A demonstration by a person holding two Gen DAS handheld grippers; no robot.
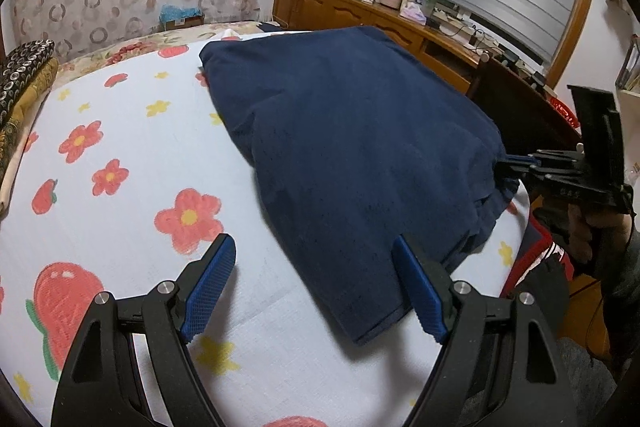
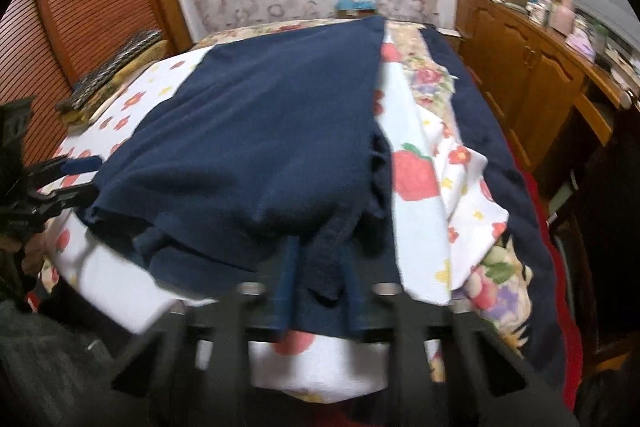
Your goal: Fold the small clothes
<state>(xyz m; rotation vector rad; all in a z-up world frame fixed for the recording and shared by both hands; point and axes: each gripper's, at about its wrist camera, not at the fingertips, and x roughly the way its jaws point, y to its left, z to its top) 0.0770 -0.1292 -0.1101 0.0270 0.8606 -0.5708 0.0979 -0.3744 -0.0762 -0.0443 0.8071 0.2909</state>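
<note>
right gripper [image 2: 318,291]: pinching near hem of navy blue knit garment [image 2: 256,131] | lies on white flower-printed sheet [image 2: 416,163] | left gripper [image 2: 80,179]: at garment's left edge

The left gripper [image 1: 314,281] points downward with jaws spread wide, nothing between them. The right gripper [image 2: 318,291] is clamped tight on cloth.

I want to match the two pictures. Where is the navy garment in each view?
Left wrist view: the navy garment lies centre to right on the flowered sheet, its near corner by the open left tool.
Right wrist view: it fills the centre, its near edge pinched in the right tool.
Shared landmark: the wooden sideboard.
</note>
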